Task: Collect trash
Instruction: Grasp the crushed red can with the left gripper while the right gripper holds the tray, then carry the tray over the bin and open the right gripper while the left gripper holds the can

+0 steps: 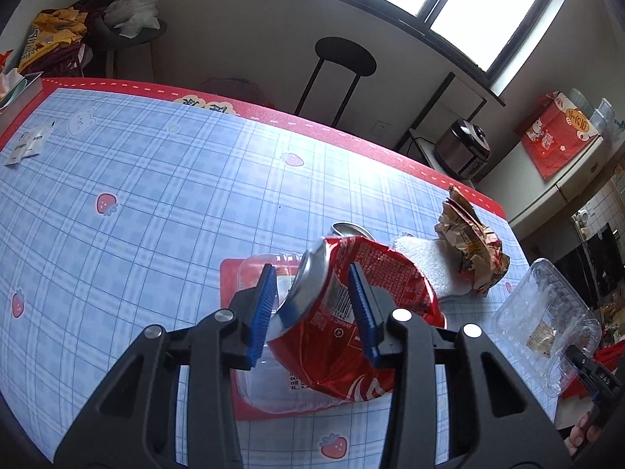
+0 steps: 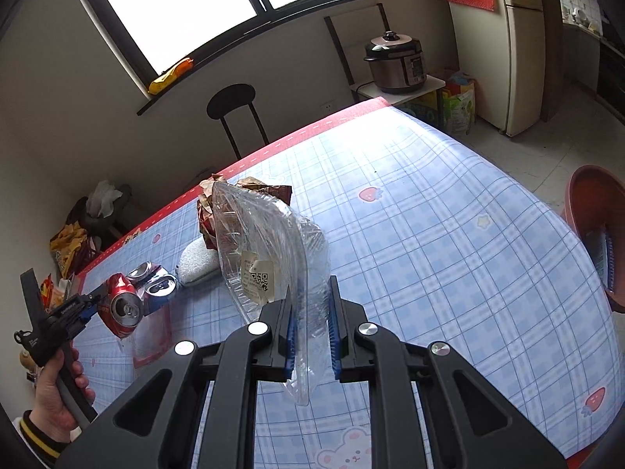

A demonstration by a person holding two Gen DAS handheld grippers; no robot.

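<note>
Trash: clear clamshell tray [image 2: 269, 242], empty.

The crushed red can [image 1: 343, 312] is glossy, dented metal with a bare silver end. Beside the can, the clear tray [image 2: 269, 250] is thin, shiny plastic with a paper label. Under the can, the checked tablecloth [image 1: 156, 195] looks smooth with a slight sheen.
</note>
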